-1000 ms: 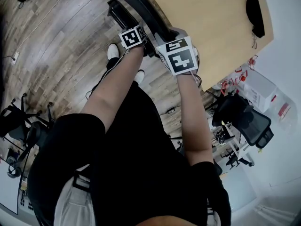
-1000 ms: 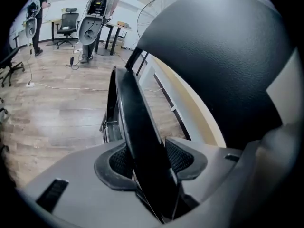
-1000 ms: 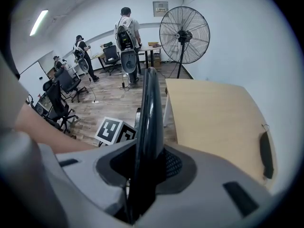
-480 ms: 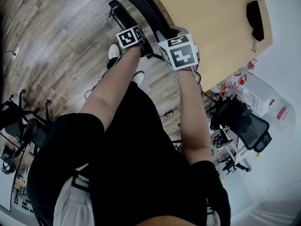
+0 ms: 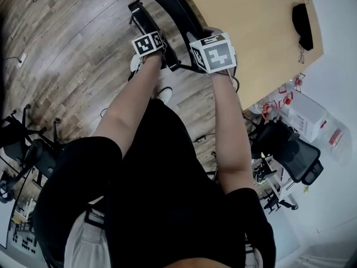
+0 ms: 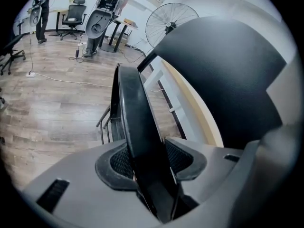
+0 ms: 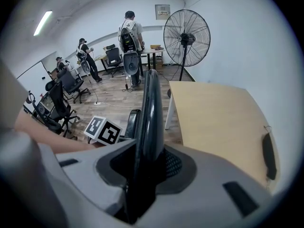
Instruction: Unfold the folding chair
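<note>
The folding chair [image 5: 170, 7] is black. The worktop [image 5: 251, 32] is pale tan wood, the floor [image 5: 67, 54] grey-brown planks. The left hand-held gripper [image 6: 151, 163] and the right hand-held gripper [image 7: 145, 167] are grey — their cubes black-and-white squares.

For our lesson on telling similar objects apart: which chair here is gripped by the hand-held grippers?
The black folding chair beside the wooden table; the wheeled office chairs stand apart, untouched.

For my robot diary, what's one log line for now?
left gripper: shut on chair seat | right gripper: shut on chair back | table: beside chair back
</note>
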Available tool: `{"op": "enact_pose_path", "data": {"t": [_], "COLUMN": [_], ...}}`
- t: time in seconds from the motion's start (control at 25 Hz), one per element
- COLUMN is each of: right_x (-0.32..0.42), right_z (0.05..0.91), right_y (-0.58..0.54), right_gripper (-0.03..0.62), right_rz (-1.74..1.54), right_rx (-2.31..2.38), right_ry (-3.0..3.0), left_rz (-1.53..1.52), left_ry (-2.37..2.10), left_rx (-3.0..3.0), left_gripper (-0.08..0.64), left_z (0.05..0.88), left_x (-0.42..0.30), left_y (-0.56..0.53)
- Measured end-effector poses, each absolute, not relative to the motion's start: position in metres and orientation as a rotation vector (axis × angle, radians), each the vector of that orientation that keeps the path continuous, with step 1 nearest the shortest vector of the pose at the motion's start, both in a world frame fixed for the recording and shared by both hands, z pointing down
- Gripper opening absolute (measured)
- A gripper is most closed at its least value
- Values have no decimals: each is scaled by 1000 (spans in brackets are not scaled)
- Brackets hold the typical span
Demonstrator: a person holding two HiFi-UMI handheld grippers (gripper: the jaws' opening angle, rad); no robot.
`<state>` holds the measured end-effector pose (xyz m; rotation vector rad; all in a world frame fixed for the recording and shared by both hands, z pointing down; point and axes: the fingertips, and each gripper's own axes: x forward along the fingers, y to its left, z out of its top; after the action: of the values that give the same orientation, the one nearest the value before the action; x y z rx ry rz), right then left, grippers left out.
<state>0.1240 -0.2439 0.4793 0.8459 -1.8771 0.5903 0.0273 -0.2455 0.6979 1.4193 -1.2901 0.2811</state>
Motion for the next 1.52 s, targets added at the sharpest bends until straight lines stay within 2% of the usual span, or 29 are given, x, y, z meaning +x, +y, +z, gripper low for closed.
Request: {"op": "enact_pose_path", "data": {"t": [0.8,1.52], "right_x": [126,87], "right_z": [488,502], "right_y": [-244,-217], "right_gripper": [102,103], "right_rz": [565,592], "right_rx": [824,836], "right_ry": [-2042,-2027], "left_rz": [140,-2], "left_ry": [-1237,-1092], "left_rx": [1468,1490], "left_gripper": [173,173], "left_z": [707,738], "left_x": [-17,-100], "left_y": [-208,-146]}}
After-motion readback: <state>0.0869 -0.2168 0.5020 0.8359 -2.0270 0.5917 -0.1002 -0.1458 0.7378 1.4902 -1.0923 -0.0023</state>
